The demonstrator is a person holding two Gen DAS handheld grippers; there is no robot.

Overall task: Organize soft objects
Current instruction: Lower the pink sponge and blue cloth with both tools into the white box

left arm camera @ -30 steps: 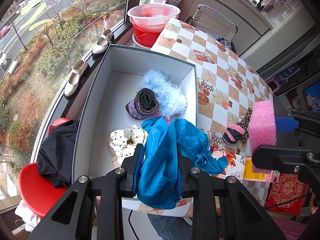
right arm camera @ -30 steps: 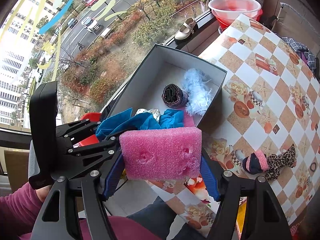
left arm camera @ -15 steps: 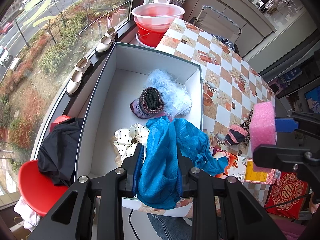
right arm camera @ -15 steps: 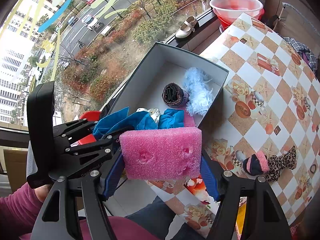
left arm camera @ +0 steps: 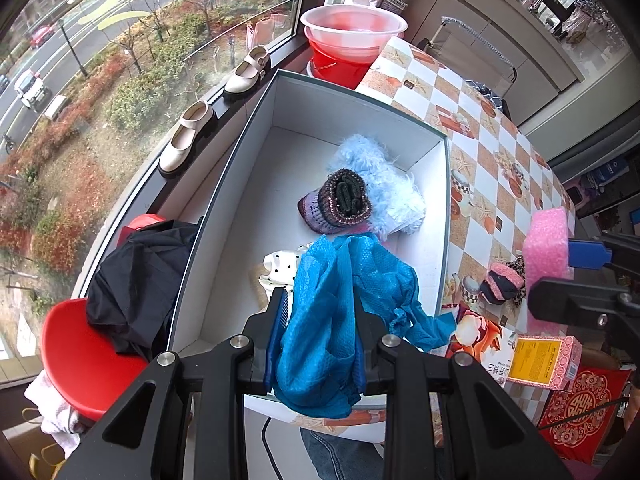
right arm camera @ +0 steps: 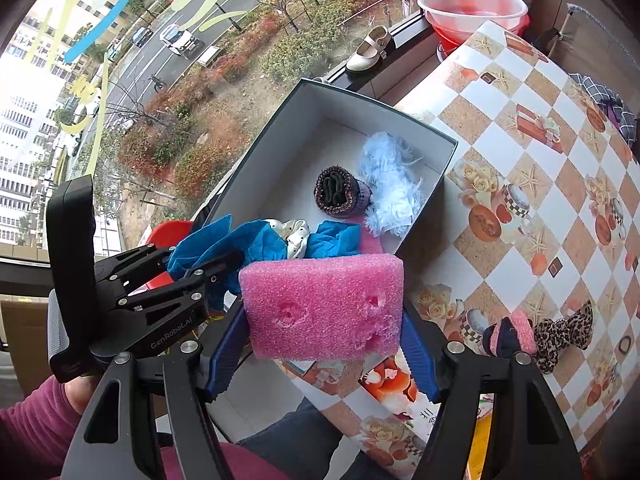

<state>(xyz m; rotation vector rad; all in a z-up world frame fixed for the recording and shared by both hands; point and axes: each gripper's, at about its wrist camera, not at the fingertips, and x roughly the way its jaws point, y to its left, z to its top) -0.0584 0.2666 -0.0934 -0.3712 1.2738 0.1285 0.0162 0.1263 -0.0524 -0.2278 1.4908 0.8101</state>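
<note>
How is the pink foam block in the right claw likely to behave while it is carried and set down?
The pink foam block probably weighs little: its surface is open-celled. It likely squashes easily, since dents already mark its face. Its coarse texture between the right claw's ridged blue pads suggests it will not slip, and its flat sides make rolling unlikely.

Box [left arm camera: 436, 216], open-topped: far-left floor bare, open to entry from above. Right side taken by fluffy pale-blue piece [left arm camera: 384, 184] and knitted roll [left arm camera: 344, 204] touching it; near end by polka-dot fabric [left arm camera: 280, 268] under hanging blue cloth [left arm camera: 332, 312]. Tabletop [right arm camera: 532, 200] right of box: broad clear stretch; near edge holds pink-and-navy bundle [right arm camera: 510, 334] beside leopard-print piece [right arm camera: 568, 332].
</note>
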